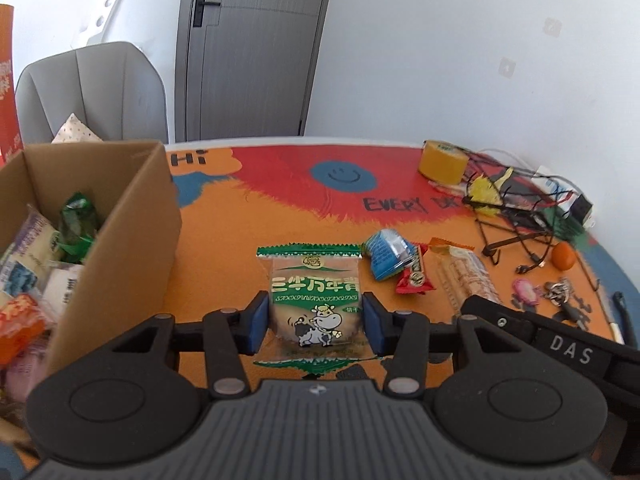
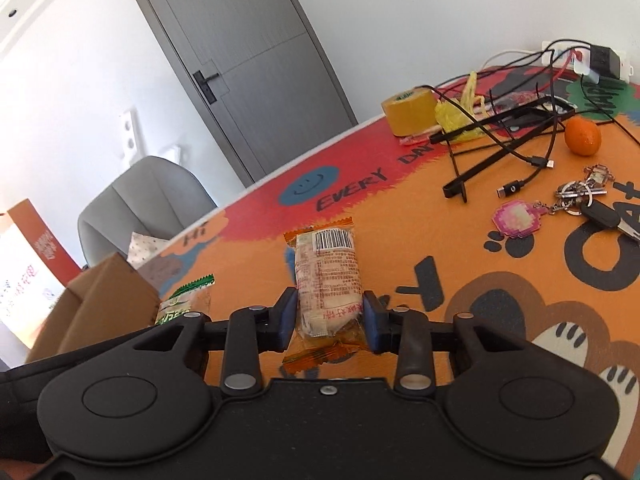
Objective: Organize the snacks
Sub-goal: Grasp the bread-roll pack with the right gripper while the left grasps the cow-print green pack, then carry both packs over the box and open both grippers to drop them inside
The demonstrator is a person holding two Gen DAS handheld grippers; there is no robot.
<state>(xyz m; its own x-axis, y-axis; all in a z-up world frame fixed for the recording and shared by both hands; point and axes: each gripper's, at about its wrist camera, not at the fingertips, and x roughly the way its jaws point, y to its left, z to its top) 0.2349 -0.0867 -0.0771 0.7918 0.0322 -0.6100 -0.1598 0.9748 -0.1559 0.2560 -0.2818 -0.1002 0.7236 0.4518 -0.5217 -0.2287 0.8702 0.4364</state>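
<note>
My left gripper (image 1: pixel 316 326) is shut on a green cow-print biscuit packet (image 1: pixel 316 300), held just above the table beside the cardboard box (image 1: pixel 132 240), which holds several snack packets. A blue packet (image 1: pixel 386 254), a red packet (image 1: pixel 414 278) and an orange-ended cracker packet (image 1: pixel 466 272) lie to its right. My right gripper (image 2: pixel 330 322) is shut on that orange-ended cracker packet (image 2: pixel 328 280), lifted and tilted over the table. The green packet (image 2: pixel 184 300) and the box (image 2: pixel 100 300) show at its left.
The colourful orange tablecloth (image 1: pixel 260 216) covers the table. At the far right are a yellow tape roll (image 2: pixel 408 114), tangled cables (image 2: pixel 516 132), a tangerine (image 2: pixel 582 136), keys with a pink charm (image 2: pixel 576 200) and a power strip (image 2: pixel 584 56). A grey chair (image 1: pixel 96 92) stands behind the box.
</note>
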